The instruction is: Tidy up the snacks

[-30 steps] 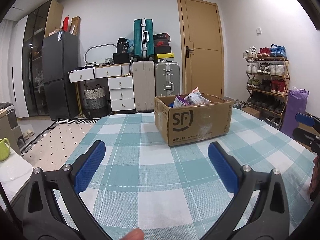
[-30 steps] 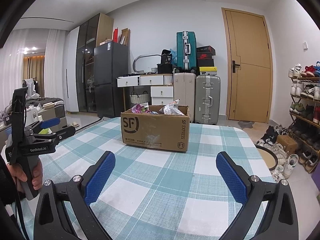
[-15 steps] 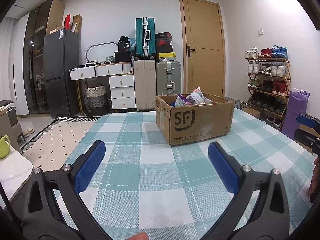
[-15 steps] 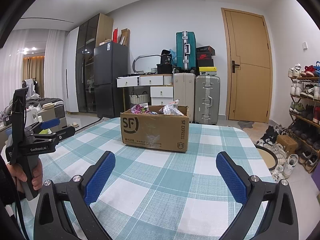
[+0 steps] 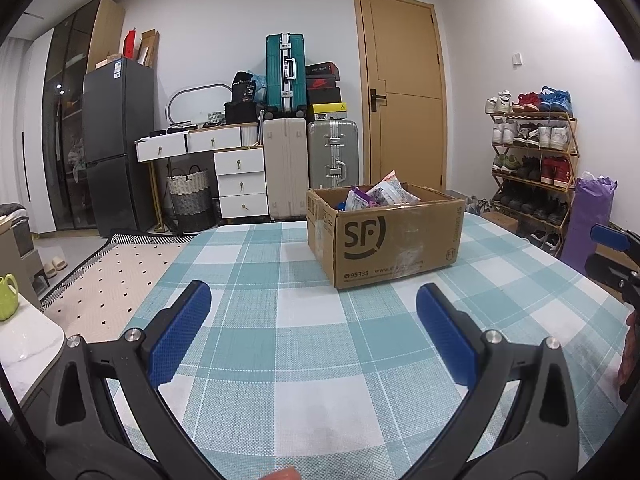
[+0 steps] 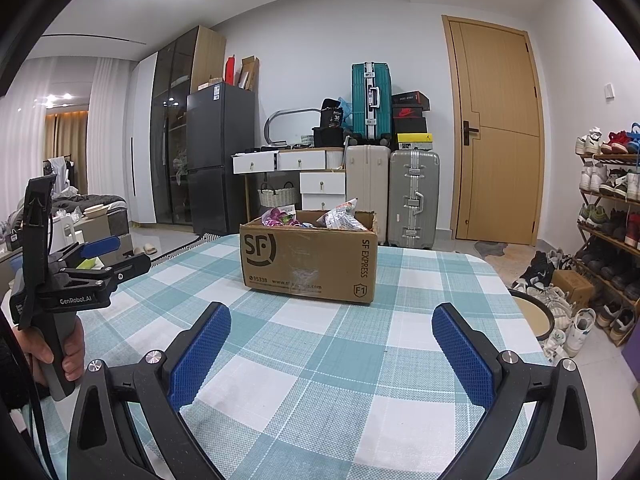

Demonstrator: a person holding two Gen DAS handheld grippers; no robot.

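Since box (image 5: 394, 236) walls block view, only tops of snacks (image 5: 382, 192) poke out, labels too small to read. Right gripper (image 6: 330, 334) mostly cut off in left view. Box open-topped, brown cardboard, SF logo, sits mid-table (image 5: 304, 344) on teal check cloth. Left gripper (image 5: 312, 312) spread wide, empty. Right too, nothing held, well short of box.

1. A lived-in home, near its entrance: a wooden door (image 6: 496, 132) beside an open shoe rack (image 5: 532, 168) full of sneakers.
2. Stacked suitcases (image 6: 394, 160), a dark fridge (image 6: 220, 156) and a white drawer unit (image 5: 240, 180) line the wall.
3. A teal-checked tablecloth (image 6: 332, 360) covers the table.
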